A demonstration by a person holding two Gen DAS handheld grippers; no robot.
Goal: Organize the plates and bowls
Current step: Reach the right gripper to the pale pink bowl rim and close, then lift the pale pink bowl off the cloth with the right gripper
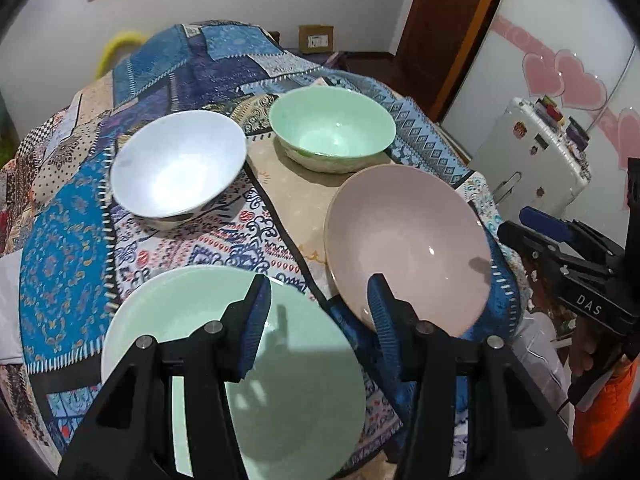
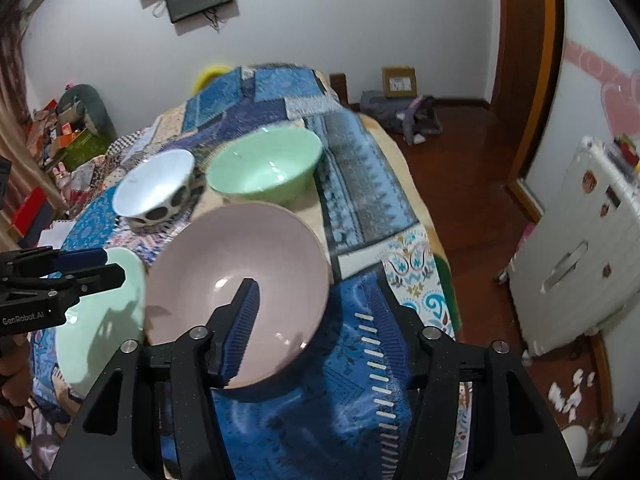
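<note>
Now the left gripper [image 1: 320, 300] is parted above the green plate [image 1: 288, 380], nothing gripped; the right gripper [image 2: 314, 308] is spread astride the pink plate's [image 2: 240, 272] rim, pads clear, on the quilted desk [image 2: 360, 184].

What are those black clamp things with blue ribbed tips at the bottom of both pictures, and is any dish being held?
They are hand-held grippers; a person holds one in each hand, each with a camera looking along its fingers. One picture is from the left gripper, the other from the right gripper. On the patchwork cloth sit a white bowl, a green bowl, a pink plate and a pale green plate. Both grippers' jaws stand open, holding nothing, the left above the green plate, the right at the pink plate's rim.
</note>
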